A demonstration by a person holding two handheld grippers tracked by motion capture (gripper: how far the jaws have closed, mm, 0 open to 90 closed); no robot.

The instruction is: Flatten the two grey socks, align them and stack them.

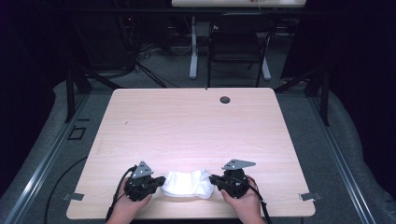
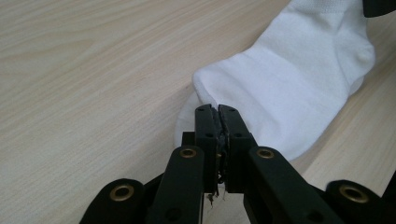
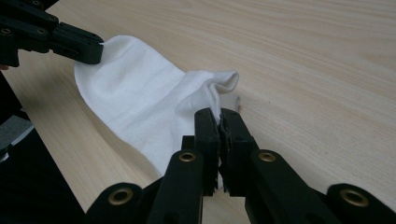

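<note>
A white sock [image 1: 188, 183] lies flat on the light wooden table [image 1: 187, 121] close to its front edge. My left gripper [image 1: 162, 179] is at the sock's left end; in the left gripper view it [image 2: 218, 109] is shut on the edge of the sock [image 2: 289, 88]. My right gripper [image 1: 212, 178] is at the other end; in the right gripper view it [image 3: 219, 114] is shut on a bunched fold of the sock [image 3: 135, 93]. The left gripper [image 3: 79, 44] also appears there, pinching the far end. A hand holds each gripper from below.
The tabletop stretches bare beyond the sock, with a round cable hole [image 1: 225, 99] near its far edge. A black chair [image 1: 238, 42] and a white table leg [image 1: 193, 46] stand behind the table. The front table edge is just below the hands.
</note>
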